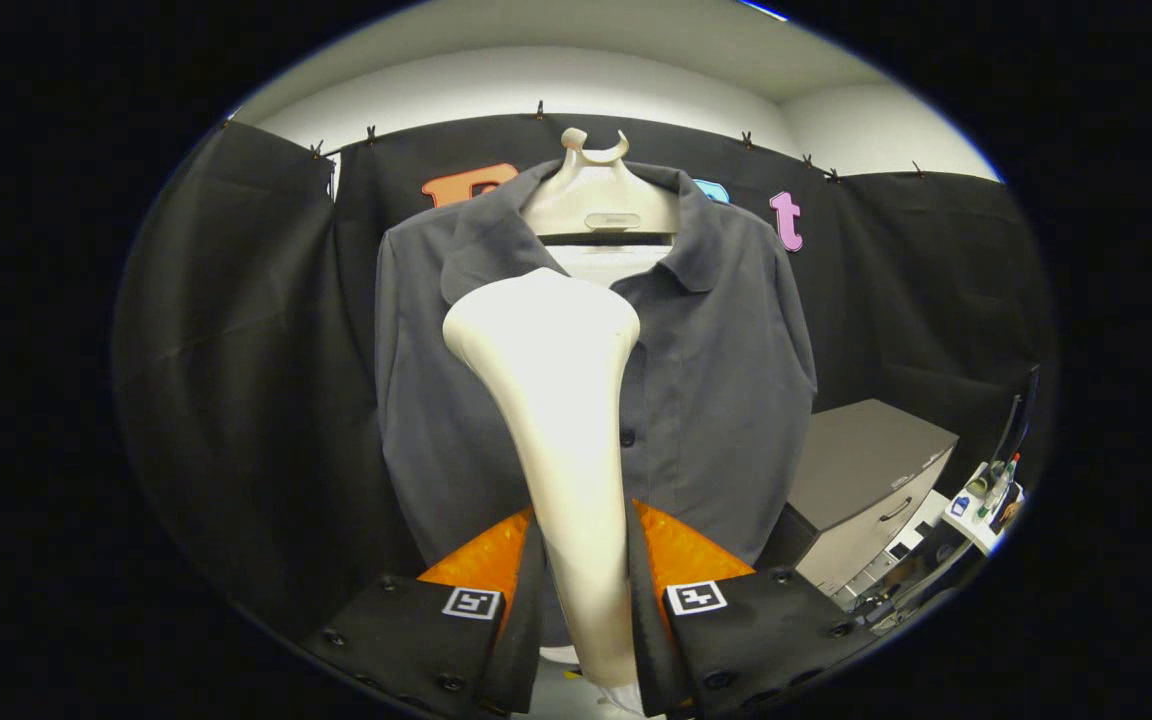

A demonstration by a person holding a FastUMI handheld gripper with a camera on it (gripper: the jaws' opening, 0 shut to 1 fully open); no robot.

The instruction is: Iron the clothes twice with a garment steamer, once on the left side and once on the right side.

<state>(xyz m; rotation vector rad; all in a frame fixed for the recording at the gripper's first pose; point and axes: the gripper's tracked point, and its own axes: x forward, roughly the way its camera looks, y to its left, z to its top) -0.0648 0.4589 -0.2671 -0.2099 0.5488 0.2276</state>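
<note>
1. We see the gripper (581,560) with its two fingers (496,610) pinching the slim cream-white plastic handle of the garment steamer (561,400); one finger presses on each side of the handle.
2. The steamer rises from between the fingers and widens into a broad, rounded head that sits in front of the chest of the shirt. We cannot tell whether the head touches the fabric.
3. The dark grey button-front collared shirt (716,380) hangs just beyond the fingers on a cream plastic hanger (601,200). Its collar lies open around the hanger's neck, and a strip of white lining shows inside the collar.
4. Dark buttons run down the shirt's front just beside the steamer's handle.
5. The steamer's head covers the middle of the shirt, leaning a little toward the left panel.
6. Each finger carries a small square black-and-white marker tag (696,597) on its upper face. It is a coded pattern, not readable writing.
7. A small oval plate sits on the hanger's front; anything on it is too small to read.
8. To the right of the shirt stands a grey cabinet (866,470) with a drawer handle. Beyond it is a white shelf (981,520) holding small bottles whose labels are too small to make out.
</note>
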